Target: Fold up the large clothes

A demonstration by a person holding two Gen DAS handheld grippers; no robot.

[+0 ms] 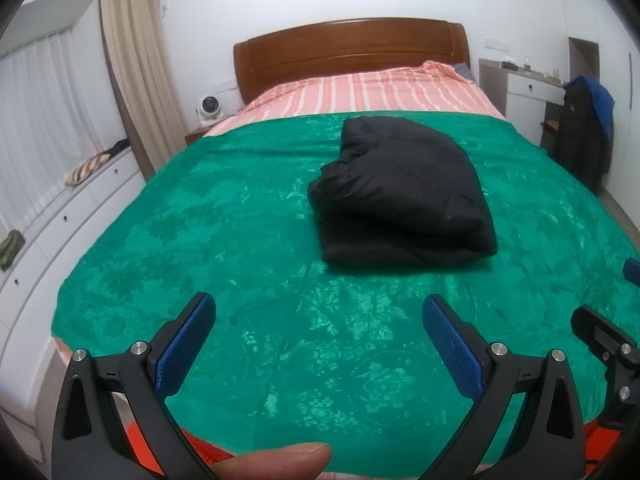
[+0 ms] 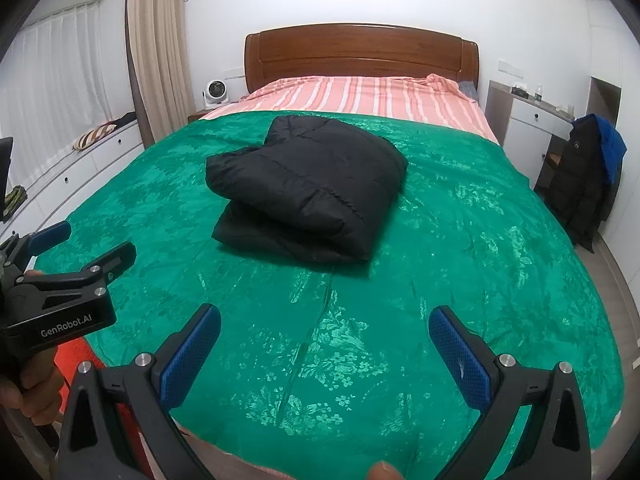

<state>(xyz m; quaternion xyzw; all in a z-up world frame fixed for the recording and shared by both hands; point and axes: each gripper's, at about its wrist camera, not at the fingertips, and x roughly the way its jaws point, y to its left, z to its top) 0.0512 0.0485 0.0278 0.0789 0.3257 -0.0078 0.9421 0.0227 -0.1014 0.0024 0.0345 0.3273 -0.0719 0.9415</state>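
A black puffer jacket (image 1: 404, 196) lies folded into a thick bundle on the green bedspread (image 1: 224, 220), near the middle of the bed. It also shows in the right wrist view (image 2: 308, 184) on the bedspread (image 2: 460, 240). My left gripper (image 1: 318, 308) is open and empty, held above the foot of the bed, well short of the jacket. My right gripper (image 2: 324, 318) is open and empty too, also near the foot. The left gripper shows from the side at the left edge of the right wrist view (image 2: 86, 242).
A wooden headboard (image 1: 352, 52) and pink striped sheet (image 1: 360, 92) lie beyond the bedspread. White drawers (image 1: 60, 216) run along the left wall under curtains. A small fan (image 1: 208, 110) sits left of the bed. A chair with dark coats (image 2: 588, 184) stands at the right.
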